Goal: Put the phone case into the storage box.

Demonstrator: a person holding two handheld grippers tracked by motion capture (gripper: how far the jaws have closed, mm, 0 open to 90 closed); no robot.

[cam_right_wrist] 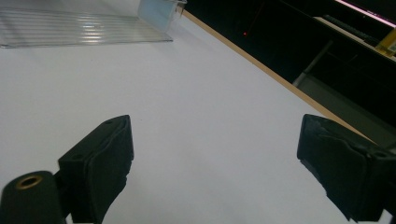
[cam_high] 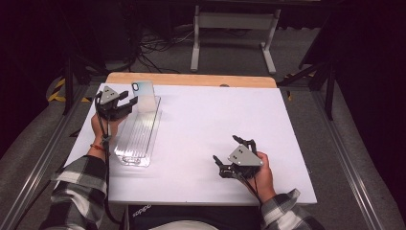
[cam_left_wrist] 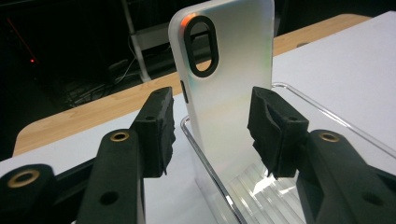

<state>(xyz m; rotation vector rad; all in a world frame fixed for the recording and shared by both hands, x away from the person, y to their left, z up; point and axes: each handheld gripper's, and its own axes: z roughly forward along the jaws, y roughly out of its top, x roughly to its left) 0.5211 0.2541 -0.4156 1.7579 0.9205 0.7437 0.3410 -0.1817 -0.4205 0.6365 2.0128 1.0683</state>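
A frosted translucent phone case (cam_high: pixel 144 95) (cam_left_wrist: pixel 229 84) with a black camera ring stands upright at the far end of a long clear ribbed tray (cam_high: pixel 136 139) (cam_left_wrist: pixel 327 112). My left gripper (cam_high: pixel 128 101) (cam_left_wrist: pixel 212 135) is open just in front of the case. Its jaws stand on either side of the case's lower part, with a gap on each side. My right gripper (cam_high: pixel 226 149) (cam_right_wrist: pixel 215 154) is open low over the white table (cam_high: pixel 215 115) near the front right, with nothing between its jaws. In the right gripper view the tray (cam_right_wrist: pixel 70 28) and the case (cam_right_wrist: pixel 156 11) lie far off.
The white sheet covers a wooden table whose bare far edge (cam_high: pixel 191 79) shows behind the tray. Beyond it are a dark floor with cables and a grey stand (cam_high: pixel 234 21). Plaid sleeves (cam_high: pixel 79 191) come in from the bottom.
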